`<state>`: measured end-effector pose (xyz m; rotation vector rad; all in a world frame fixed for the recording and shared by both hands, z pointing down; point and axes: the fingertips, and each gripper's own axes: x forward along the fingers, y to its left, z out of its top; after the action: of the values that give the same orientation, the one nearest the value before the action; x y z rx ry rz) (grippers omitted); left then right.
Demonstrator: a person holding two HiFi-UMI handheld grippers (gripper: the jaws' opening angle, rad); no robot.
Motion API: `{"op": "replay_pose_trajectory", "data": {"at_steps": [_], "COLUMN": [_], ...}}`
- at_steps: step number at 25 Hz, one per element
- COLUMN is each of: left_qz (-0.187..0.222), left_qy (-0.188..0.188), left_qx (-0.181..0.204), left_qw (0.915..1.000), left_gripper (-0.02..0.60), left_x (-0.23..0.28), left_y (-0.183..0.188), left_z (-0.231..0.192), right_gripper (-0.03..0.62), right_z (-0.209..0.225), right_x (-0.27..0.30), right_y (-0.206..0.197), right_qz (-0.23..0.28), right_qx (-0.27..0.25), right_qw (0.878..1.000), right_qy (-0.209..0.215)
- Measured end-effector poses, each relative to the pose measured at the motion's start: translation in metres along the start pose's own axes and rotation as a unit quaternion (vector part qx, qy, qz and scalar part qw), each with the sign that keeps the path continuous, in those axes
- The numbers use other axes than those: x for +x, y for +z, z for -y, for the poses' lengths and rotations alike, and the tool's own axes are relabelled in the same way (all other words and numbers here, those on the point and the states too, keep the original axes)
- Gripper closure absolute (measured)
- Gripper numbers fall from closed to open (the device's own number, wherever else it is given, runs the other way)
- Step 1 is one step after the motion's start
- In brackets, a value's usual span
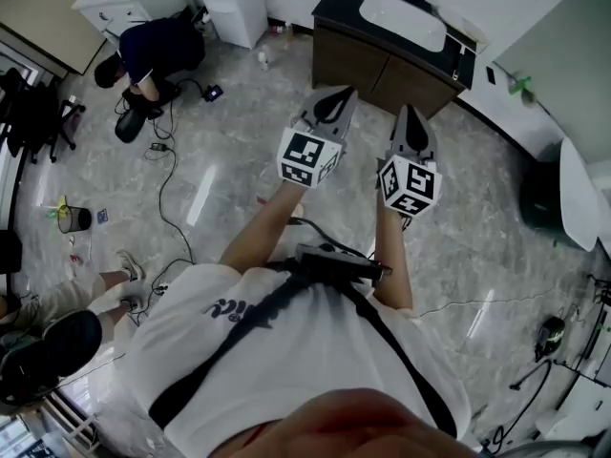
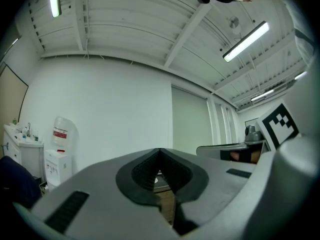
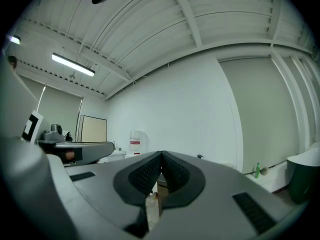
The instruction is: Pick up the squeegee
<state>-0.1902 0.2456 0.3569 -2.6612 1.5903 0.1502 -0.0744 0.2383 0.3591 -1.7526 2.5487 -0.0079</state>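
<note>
- While the left gripper [image 1: 332, 98] and the right gripper [image 1: 410, 117] are being held side by side, the squeegee's place, heading and long axis cannot be told from any view.
- Both pairs of jaws are being pressed together, with nothing between them.
- Sink cabinet [image 1: 363, 65] and crouching person [image 1: 143, 55] are being shown by the head view only; ceiling light [image 2: 245, 41] by the gripper views only.

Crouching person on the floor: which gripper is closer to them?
Left. The left gripper is to the right of the crouching person in the head view; the right gripper is farther right, beyond the left one.
</note>
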Motion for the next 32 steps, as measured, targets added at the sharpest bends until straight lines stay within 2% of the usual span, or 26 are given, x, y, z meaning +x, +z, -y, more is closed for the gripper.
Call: {"op": "replay_pose_trajectory", "data": {"at_steps": [6, 10, 13, 18, 22, 26, 32], "left_qz": [-0.011, -0.02, -0.021, -0.036, -0.038, -0.036, -0.025], "left_qy": [-0.005, -0.035, -0.044, -0.076, -0.079, -0.079, -0.083], "left_qx": [0.02, 0.005, -0.016, -0.026, -0.026, -0.024, -0.018], "left_qw": [0.9997, 0.9992, 0.9987, 0.9961, 0.9958, 0.9959, 0.9961], "left_gripper": [0.572, 0.572, 0.572, 0.572, 0.572, 0.572, 0.572], "left_x": [0.021, 0.031, 0.049, 0.088, 0.125, 0.171, 0.245], "left_y": [0.001, 0.0, -0.003, -0.023, -0.032, -0.037, -0.038], "left_z": [-0.063, -0.083, -0.085, -0.058, -0.037, -0.005, 0.055], "right_gripper": [0.586, 0.586, 0.586, 0.588, 0.588, 0.586, 0.586], "right_z": [-0.024, -0.035, -0.025, 0.021, 0.07, 0.13, 0.212], "right_x": [0.055, 0.068, 0.075, 0.069, 0.069, 0.072, 0.084], "right_y": [0.005, 0.009, 0.009, 0.003, -0.006, -0.004, 0.008], "right_qz": [0.007, 0.0, -0.004, 0.006, 0.004, 0.008, 0.013], "right_qx": [0.004, -0.001, -0.008, -0.005, 0.004, 0.009, 0.002], "right_qw": [1.0, 0.999, 0.998, 0.995, 0.993, 0.993, 0.995], "right_qy": [-0.02, -0.049, -0.063, -0.103, -0.117, -0.122, -0.101]}}
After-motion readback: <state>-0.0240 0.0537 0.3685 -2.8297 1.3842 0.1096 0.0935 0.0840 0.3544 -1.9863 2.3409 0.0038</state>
